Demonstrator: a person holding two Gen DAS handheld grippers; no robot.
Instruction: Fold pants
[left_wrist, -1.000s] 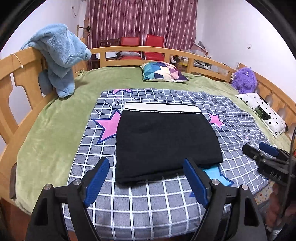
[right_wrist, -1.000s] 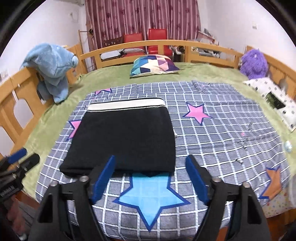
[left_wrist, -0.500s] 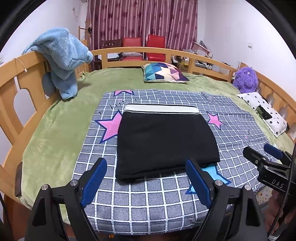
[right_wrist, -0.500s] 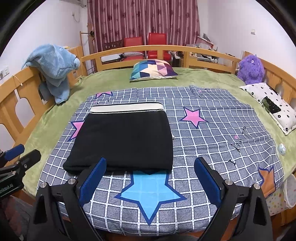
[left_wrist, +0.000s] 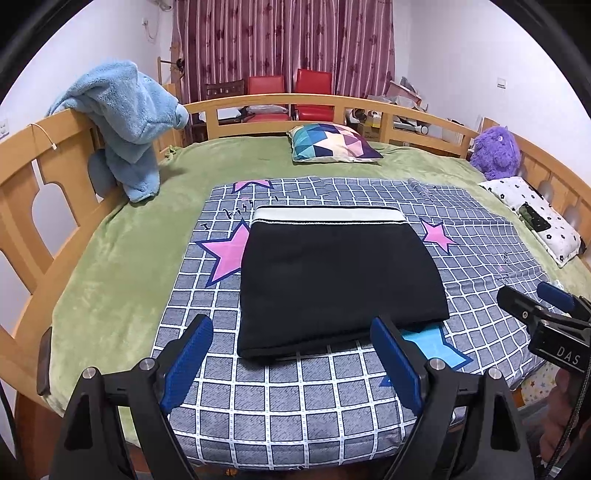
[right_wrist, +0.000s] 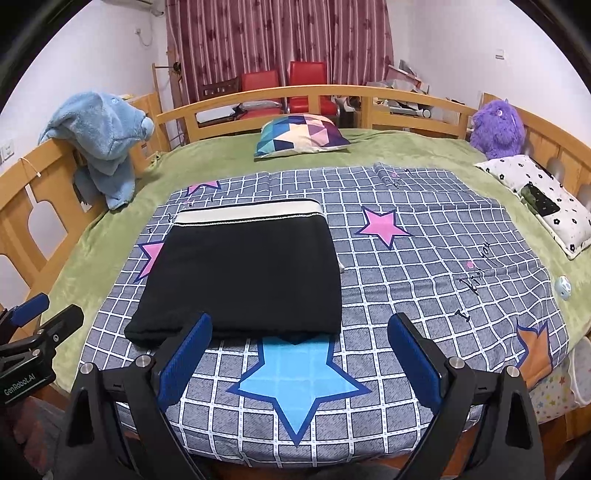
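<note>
Here, soft, limp black pants (left_wrist: 332, 277) lie folded on the bed (left_wrist: 110, 266), best pinched at the near corners, as the left gripper (left_wrist: 291, 360) and right gripper (right_wrist: 299, 360) hover spread wide, empty.

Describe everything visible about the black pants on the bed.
The black pants lie folded into a flat, roughly rectangular bundle with neat edges, of a soft, matte, knit-like fabric. A white waistband strip shows along the far edge; the near edge is a rounded fold. They rest on the grey checked star-print sheet, overlapping a pink star and a blue one. Neither hand-held gripper touches them; both are open, short of the near edge.
</note>
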